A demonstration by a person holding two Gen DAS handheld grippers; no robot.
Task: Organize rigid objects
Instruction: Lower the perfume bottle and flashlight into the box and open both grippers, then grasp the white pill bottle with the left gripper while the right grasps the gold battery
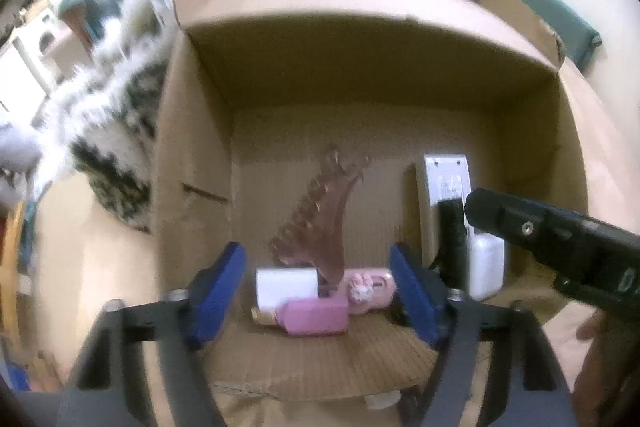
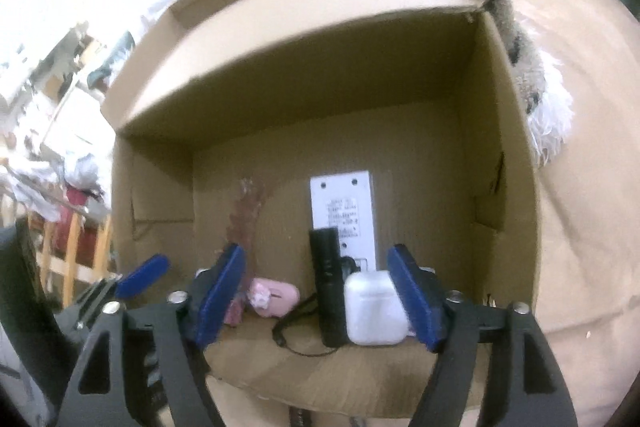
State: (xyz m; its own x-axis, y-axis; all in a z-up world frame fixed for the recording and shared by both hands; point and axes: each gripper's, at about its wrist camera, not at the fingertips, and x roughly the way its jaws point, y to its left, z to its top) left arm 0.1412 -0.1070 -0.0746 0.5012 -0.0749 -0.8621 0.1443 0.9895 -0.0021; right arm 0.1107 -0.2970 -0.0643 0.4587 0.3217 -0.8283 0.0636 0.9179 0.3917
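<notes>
An open cardboard box (image 1: 384, 95) holds several small objects. In the left wrist view I see a brown hair claw clip (image 1: 320, 219), a white block (image 1: 286, 287), a pink bottle (image 1: 316, 315), a pink case (image 1: 370, 289), a white remote (image 1: 446, 179), a black device (image 1: 452, 239) and a white earbud case (image 1: 486, 267). My left gripper (image 1: 320, 299) is open and empty above the pink bottle. My right gripper (image 2: 320, 297) is open and empty, with the earbud case (image 2: 374, 309) and black device (image 2: 330, 287) between its fingers. The white remote (image 2: 344, 207) lies beyond.
The box (image 2: 300, 39) sits on a beige surface (image 2: 580, 187) beside a fuzzy black-and-white rug (image 1: 116, 131). The right gripper's body (image 1: 560, 247) reaches in from the right in the left wrist view. A wooden rack (image 2: 76, 255) and clutter stand at left.
</notes>
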